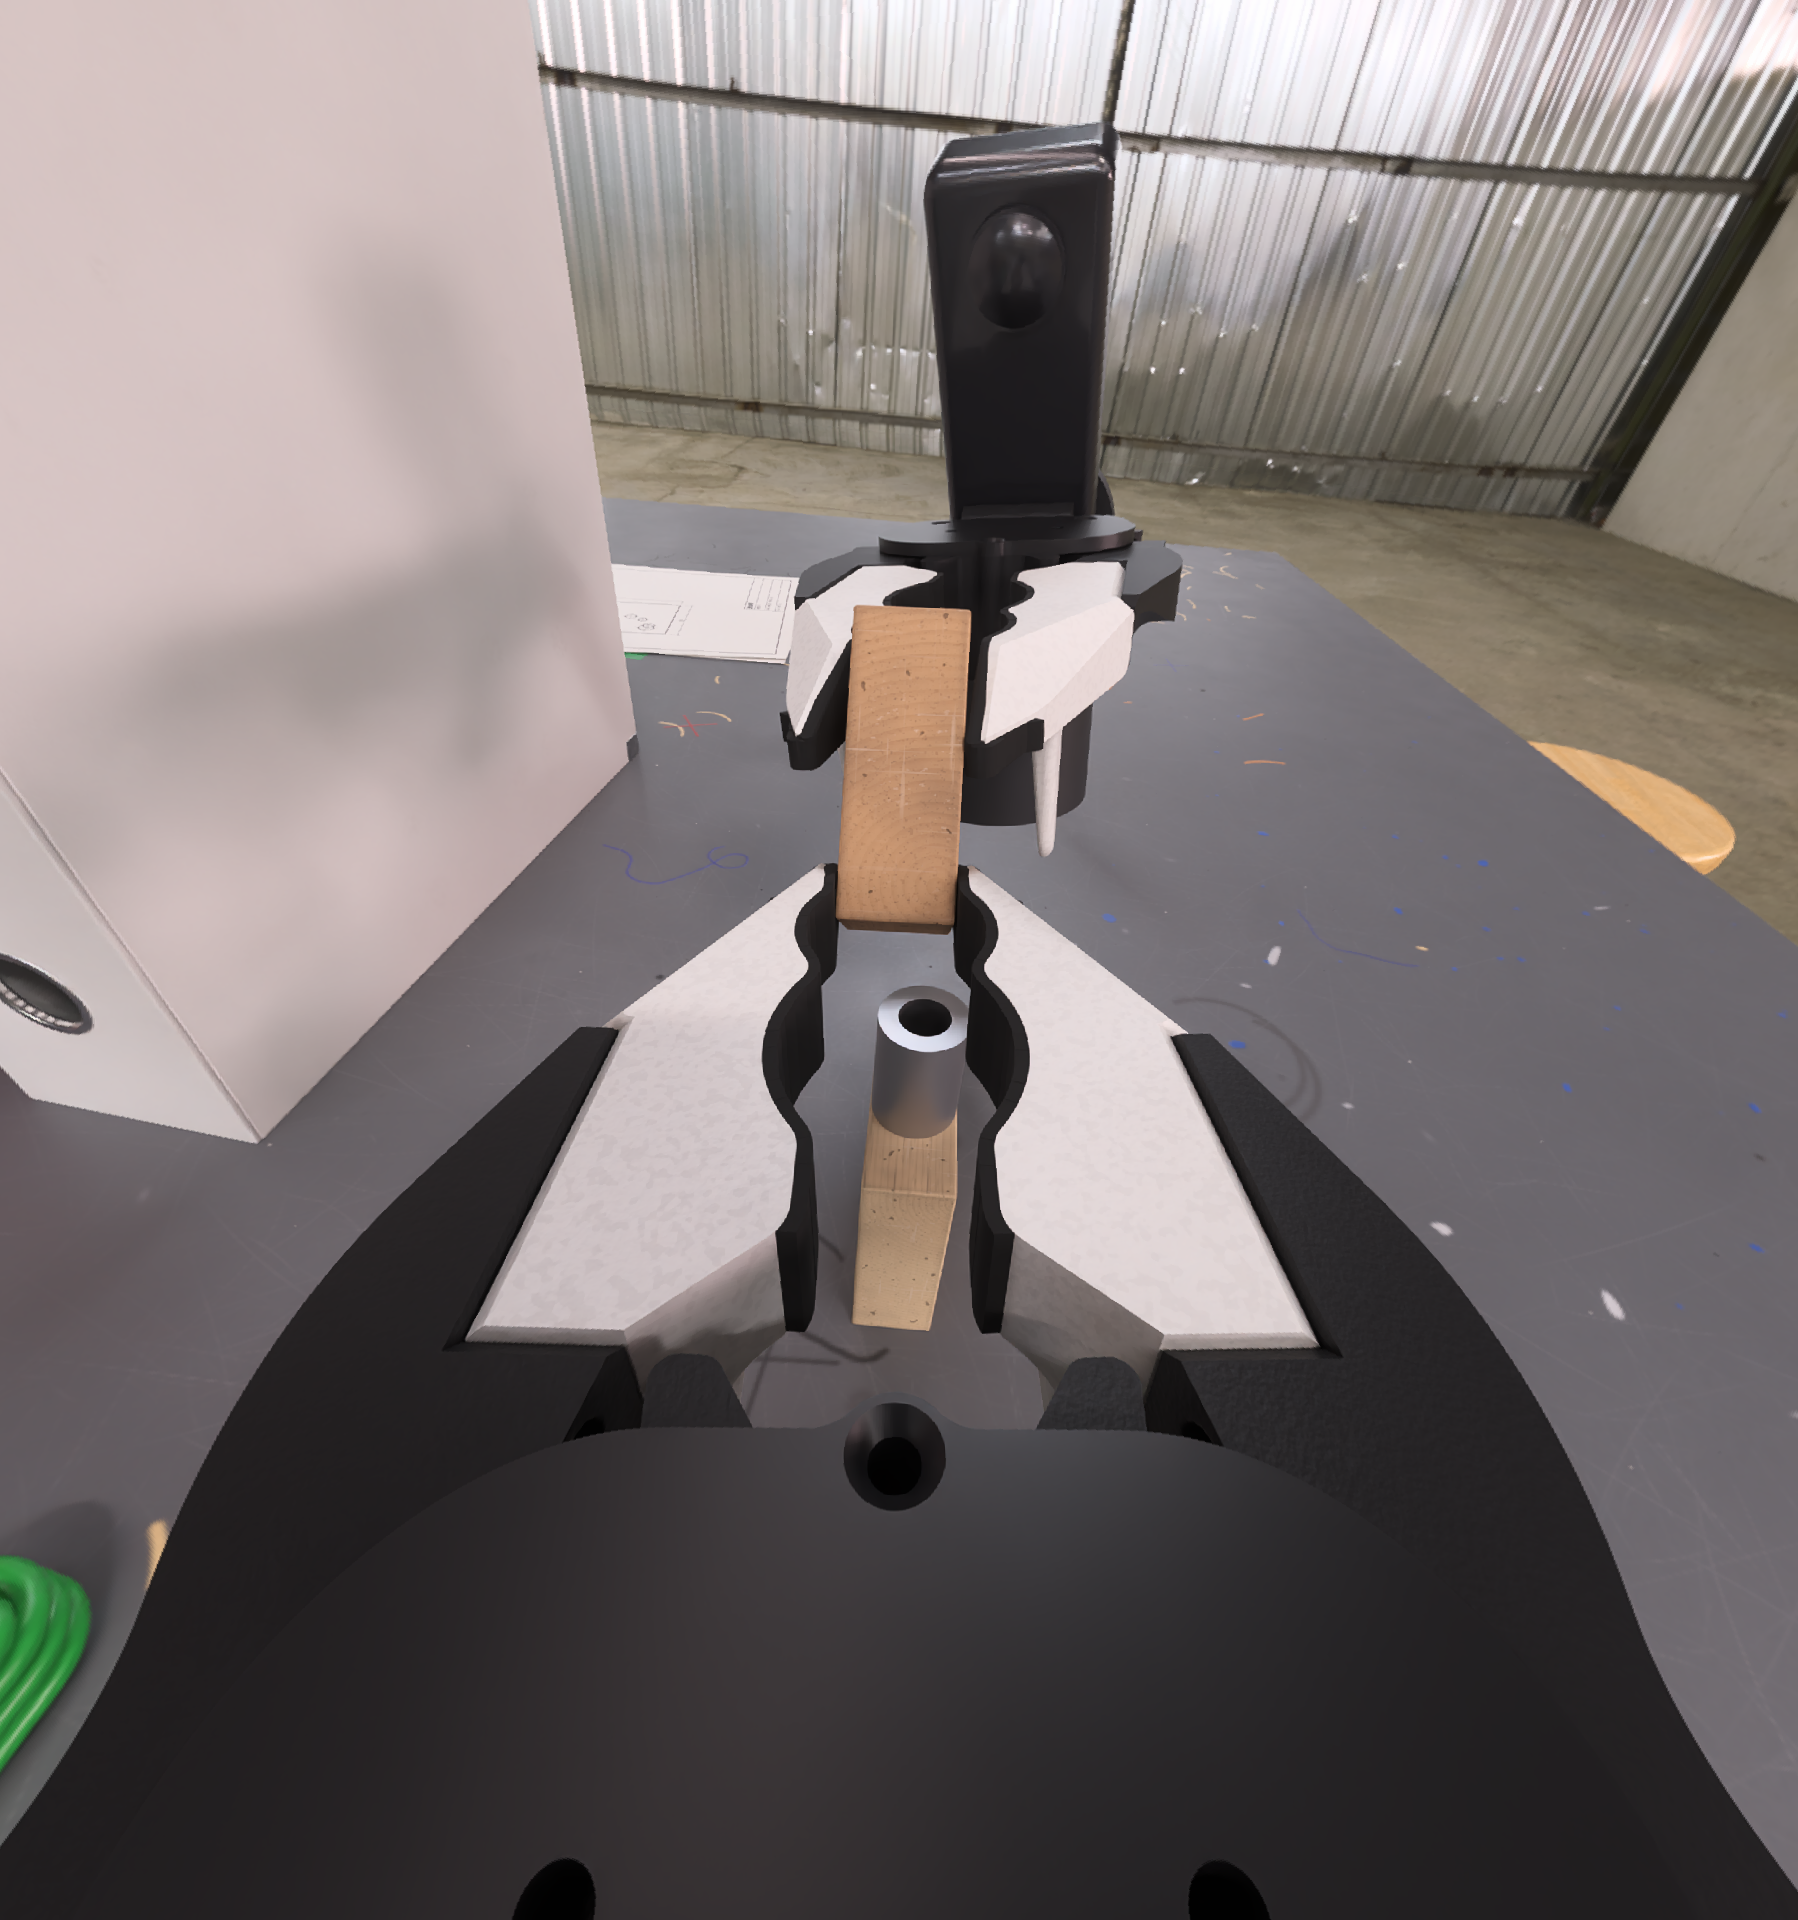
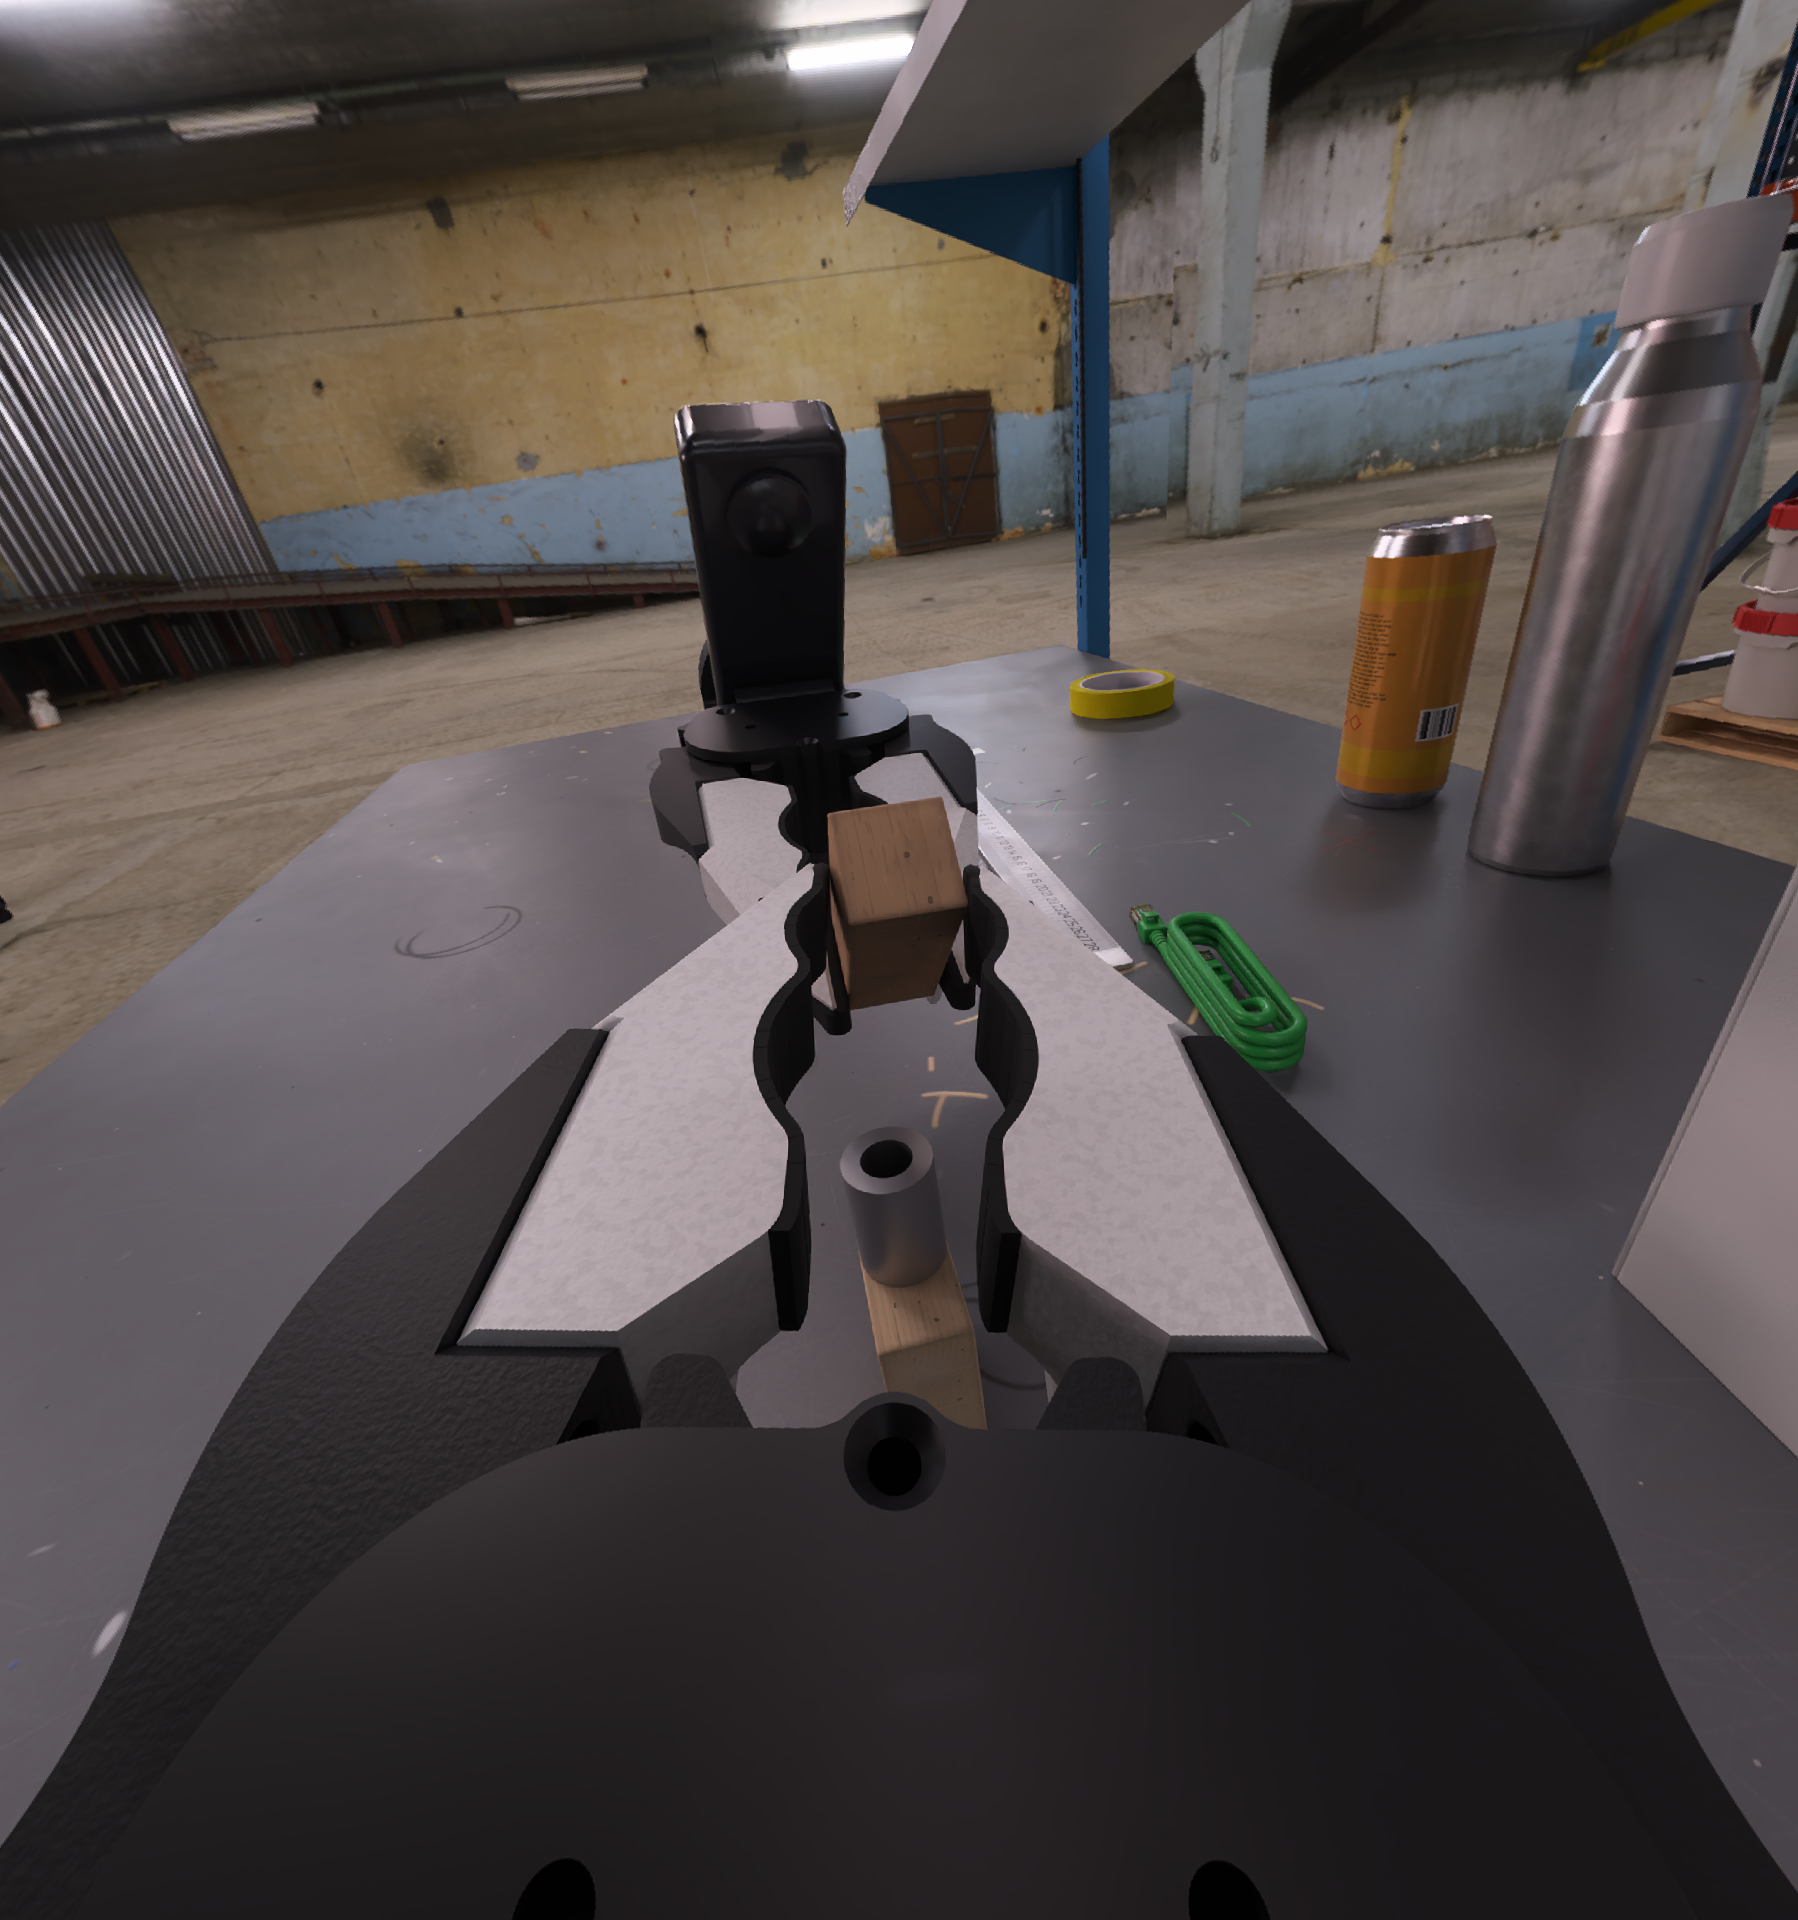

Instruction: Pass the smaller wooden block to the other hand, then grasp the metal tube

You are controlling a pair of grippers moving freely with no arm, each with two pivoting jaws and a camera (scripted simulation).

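White-faced fingers of the left gripper fill the foreground, their dark tips pressed on either side of the lower end of the smaller wooden block, a tan, oblong piece held clear above the dark grey worktable. Facing it, the right gripper appears clamped on the same block's other end, so both tongs look closed on it at once. Which of the two bears the weight cannot be told.

Directly beneath the handover stands the short grey metal tube, upright with its bore showing. It is hard up against the end of a paler, longer wooden block lying flat on the table. Whether the two actually touch is not clear.

The exchange looks half done. The judgement here is that the receiving gripper should be squeezing squarely across the flat faces before the giver lets go. The giver should then open fully and back straight out along its own fingers, without twisting the wood. Going down for the tube calls for wide jaws and a plumb descent, as a nudge from a fingertip or the paler block could topple it.
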